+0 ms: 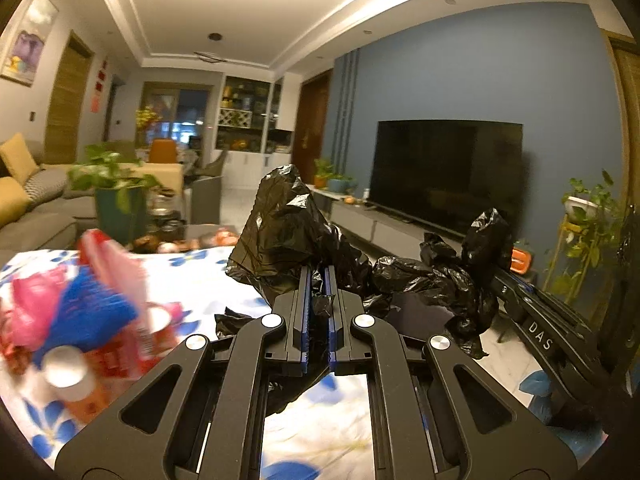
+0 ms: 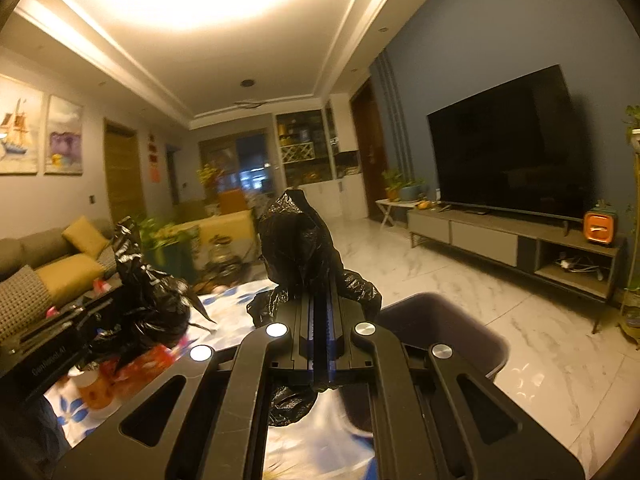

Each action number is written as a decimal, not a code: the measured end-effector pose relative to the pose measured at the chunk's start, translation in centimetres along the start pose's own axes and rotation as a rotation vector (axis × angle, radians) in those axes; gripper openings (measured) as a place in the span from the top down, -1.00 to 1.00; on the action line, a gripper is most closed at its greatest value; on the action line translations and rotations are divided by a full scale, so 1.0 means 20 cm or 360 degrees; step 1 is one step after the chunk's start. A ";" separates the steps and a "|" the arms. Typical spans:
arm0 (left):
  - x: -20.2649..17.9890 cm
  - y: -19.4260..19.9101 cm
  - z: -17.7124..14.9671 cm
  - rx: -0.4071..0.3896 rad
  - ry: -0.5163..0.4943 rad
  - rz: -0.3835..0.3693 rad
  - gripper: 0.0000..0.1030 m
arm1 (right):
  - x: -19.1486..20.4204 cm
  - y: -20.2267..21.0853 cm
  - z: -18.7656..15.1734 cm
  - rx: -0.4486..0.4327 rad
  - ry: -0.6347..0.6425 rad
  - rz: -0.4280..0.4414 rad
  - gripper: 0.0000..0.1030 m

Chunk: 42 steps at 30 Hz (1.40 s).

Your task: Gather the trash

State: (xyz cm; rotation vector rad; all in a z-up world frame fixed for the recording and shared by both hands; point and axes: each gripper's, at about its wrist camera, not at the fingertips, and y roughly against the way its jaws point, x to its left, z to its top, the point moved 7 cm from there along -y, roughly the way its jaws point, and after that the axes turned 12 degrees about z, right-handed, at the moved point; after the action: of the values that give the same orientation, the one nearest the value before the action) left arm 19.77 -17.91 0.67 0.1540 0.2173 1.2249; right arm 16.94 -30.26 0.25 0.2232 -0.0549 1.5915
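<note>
Both grippers pinch one crumpled black trash bag above a table with a floral cloth (image 1: 200, 280). My left gripper (image 1: 319, 270) is shut on a raised fold of the black bag (image 1: 280, 224). To its right, the right gripper (image 1: 498, 276) clamps another fold. In the right wrist view, my right gripper (image 2: 320, 300) is shut on the bag (image 2: 296, 236), and the left gripper (image 2: 114, 304) holds the far fold. A blurred pile of pink, blue and red wrappers (image 1: 80, 308) and a white-capped orange bottle (image 1: 72, 376) lie on the cloth.
A dark bin (image 2: 440, 328) stands on the marble floor (image 2: 500, 304) just right of the table. A television (image 2: 508, 148) on a low cabinet (image 2: 500, 240) lines the blue wall. A sofa (image 2: 48, 264) and a potted plant (image 1: 116, 200) are to the left.
</note>
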 end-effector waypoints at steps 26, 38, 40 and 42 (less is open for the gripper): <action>-0.18 -0.47 -0.20 0.0103 0.0007 -0.0024 0.69 | -0.26 -0.23 -0.09 0.0072 -0.0050 -0.0165 0.89; 0.02 -0.24 -0.32 0.0087 0.0130 0.0007 -0.69 | -0.28 -0.31 -0.15 0.0141 -0.0113 -0.0170 0.89; 0.02 -0.19 -0.38 0.0135 0.0128 -0.0021 -0.72 | -0.29 -0.31 -0.16 0.0151 -0.0117 -0.0179 0.89; -0.03 -0.16 -0.46 0.0186 0.0037 -0.0066 -0.72 | -0.31 -0.31 -0.17 0.0156 -0.0136 -0.0182 0.89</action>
State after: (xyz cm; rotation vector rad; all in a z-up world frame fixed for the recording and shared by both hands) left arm 20.23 -19.62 -8.99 0.2360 0.3111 1.1733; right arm 22.88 -35.54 -4.87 0.3648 -0.0300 1.4716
